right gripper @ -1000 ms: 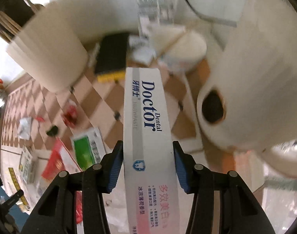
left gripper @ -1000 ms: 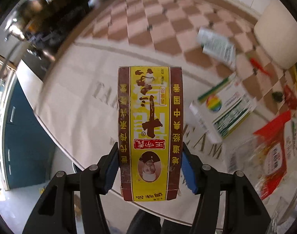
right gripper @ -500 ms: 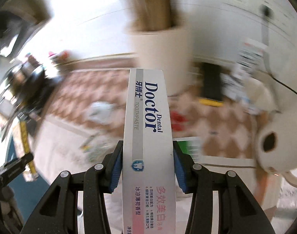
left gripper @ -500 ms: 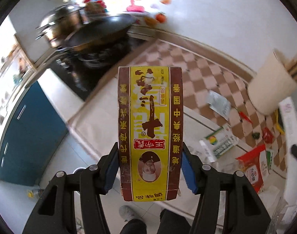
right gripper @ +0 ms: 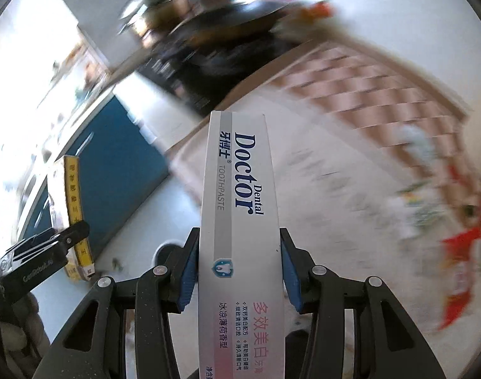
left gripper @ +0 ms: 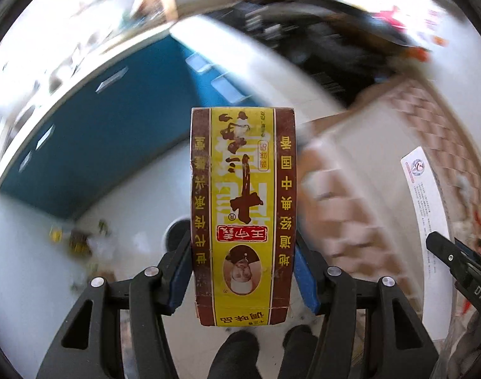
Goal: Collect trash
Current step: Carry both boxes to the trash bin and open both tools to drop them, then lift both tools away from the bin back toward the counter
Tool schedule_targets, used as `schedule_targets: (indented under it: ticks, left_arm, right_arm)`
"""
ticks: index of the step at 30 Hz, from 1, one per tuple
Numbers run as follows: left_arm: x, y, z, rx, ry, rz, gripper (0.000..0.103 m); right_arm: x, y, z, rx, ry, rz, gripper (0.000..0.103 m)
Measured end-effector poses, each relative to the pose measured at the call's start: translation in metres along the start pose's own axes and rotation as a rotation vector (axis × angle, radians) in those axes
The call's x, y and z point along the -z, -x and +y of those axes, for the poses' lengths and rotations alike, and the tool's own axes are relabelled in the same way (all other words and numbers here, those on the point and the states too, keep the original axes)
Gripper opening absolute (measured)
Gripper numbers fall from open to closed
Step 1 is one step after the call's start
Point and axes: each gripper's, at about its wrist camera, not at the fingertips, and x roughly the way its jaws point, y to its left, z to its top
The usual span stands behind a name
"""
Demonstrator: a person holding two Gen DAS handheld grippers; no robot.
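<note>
Two boxes are clamped, the seasoning box [left gripper: 243, 208] at frame centre by the left gripper [left gripper: 242, 276] and the toothpaste box [right gripper: 240, 221] by the right gripper [right gripper: 239, 273], and either could be slipped loose by a fast swing.

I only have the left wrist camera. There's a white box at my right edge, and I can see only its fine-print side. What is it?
Observer: A toothpaste box, its front printed "Doctor Dental", in the right gripper.
Operator: Is it clamped like my yellow box?
Observer: Yes, the blue pads press on both of its long sides.
Operator: Is any trash left on the table?
Observer: A blurred red wrapper lies on the pale cloth.
</note>
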Motion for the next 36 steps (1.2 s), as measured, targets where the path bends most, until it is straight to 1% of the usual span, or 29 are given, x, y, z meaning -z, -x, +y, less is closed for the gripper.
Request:
schedule_targets:
  ticks: [2,4,5,7,9,10,11,12,14,16,18,20,21,22,23,24,25,26,27,28,29,30,32,33,34,36]
  left_arm:
    - [0.006,-0.029,0.044,-0.014,0.049,0.038,0.054]
    - [0.014,-0.070,0.086,-0.021,0.109,0.099,0.054]
    - [0.019,-0.094,0.105,-0.003,0.134,0.136,0.054]
    - [0.029,-0.140,0.134,0.010,0.181,0.195,0.054]
    - [0.043,-0.201,0.159,0.032,0.226,0.259,0.054]
    - [0.051,-0.235,0.171,0.038,0.253,0.296,0.054]
    - [0.059,-0.269,0.181,0.050,0.278,0.332,0.054]
    - [0.069,-0.296,0.191,0.065,0.304,0.362,0.054]
    - [0.086,-0.361,0.210,0.101,0.362,0.422,0.054]
    - [0.100,-0.412,0.227,0.124,0.405,0.464,0.054]
    - [0.114,-0.455,0.240,0.147,0.420,0.498,0.054]
    - [0.125,-0.495,0.248,0.165,0.424,0.527,0.055]
    - [0.128,-0.508,0.252,0.166,0.426,0.535,0.055]
    - [0.132,-0.521,0.255,0.169,0.428,0.538,0.056]
    - [0.136,-0.532,0.258,0.163,0.430,0.541,0.059]
    - [0.139,-0.538,0.265,0.153,0.434,0.537,0.071]
    - [0.143,-0.541,0.270,0.140,0.435,0.524,0.079]
    - [0.145,-0.543,0.274,0.127,0.435,0.514,0.094]
    - [0.144,-0.541,0.275,0.118,0.438,0.507,0.099]
    - [0.147,-0.539,0.279,0.097,0.444,0.492,0.099]
    - [0.149,-0.535,0.281,0.063,0.443,0.479,0.099]
    - [0.149,-0.531,0.285,0.029,0.435,0.467,0.099]
    - [0.153,-0.519,0.289,-0.045,0.428,0.427,0.099]
    - [0.156,-0.512,0.289,-0.078,0.428,0.406,0.099]
    - [0.160,-0.505,0.289,-0.107,0.424,0.391,0.099]
    - [0.163,-0.496,0.289,-0.168,0.410,0.383,0.099]
  right_arm:
    - [0.008,-0.036,0.037,-0.025,0.024,0.057,0.049]
    - [0.020,-0.079,0.077,-0.041,0.060,0.109,0.049]
    - [0.029,-0.105,0.094,-0.051,0.081,0.139,0.049]
    - [0.045,-0.154,0.123,-0.071,0.109,0.199,0.049]
    - [0.068,-0.214,0.149,-0.088,0.135,0.276,0.049]
    - [0.078,-0.238,0.157,-0.097,0.145,0.305,0.049]
    - [0.091,-0.270,0.167,-0.109,0.153,0.348,0.049]
    - [0.101,-0.297,0.171,-0.116,0.155,0.380,0.049]
    - [0.128,-0.365,0.184,-0.138,0.163,0.459,0.049]
    - [0.149,-0.425,0.191,-0.147,0.180,0.517,0.049]
    - [0.172,-0.487,0.199,-0.153,0.190,0.573,0.049]
    - [0.187,-0.530,0.207,-0.161,0.201,0.615,0.049]
    - [0.197,-0.557,0.211,-0.168,0.197,0.636,0.049]
    - [0.203,-0.575,0.216,-0.175,0.204,0.657,0.049]
    - [0.210,-0.593,0.221,-0.177,0.213,0.670,0.049]
    - [0.215,-0.607,0.226,-0.184,0.224,0.681,0.049]
    - [0.220,-0.624,0.230,-0.188,0.241,0.701,0.051]
    - [0.224,-0.637,0.234,-0.176,0.252,0.711,0.051]
    - [0.229,-0.648,0.237,-0.159,0.270,0.721,0.053]
    - [0.226,-0.658,0.238,-0.156,0.280,0.731,0.062]
    - [0.229,-0.665,0.241,-0.157,0.286,0.739,0.069]
    - [0.228,-0.668,0.244,-0.142,0.295,0.729,0.082]
    - [0.224,-0.667,0.243,-0.123,0.315,0.703,0.086]
    - [0.220,-0.669,0.239,-0.104,0.331,0.689,0.093]
    - [0.219,-0.669,0.237,-0.087,0.343,0.678,0.103]
    - [0.214,-0.663,0.240,-0.047,0.377,0.636,0.103]
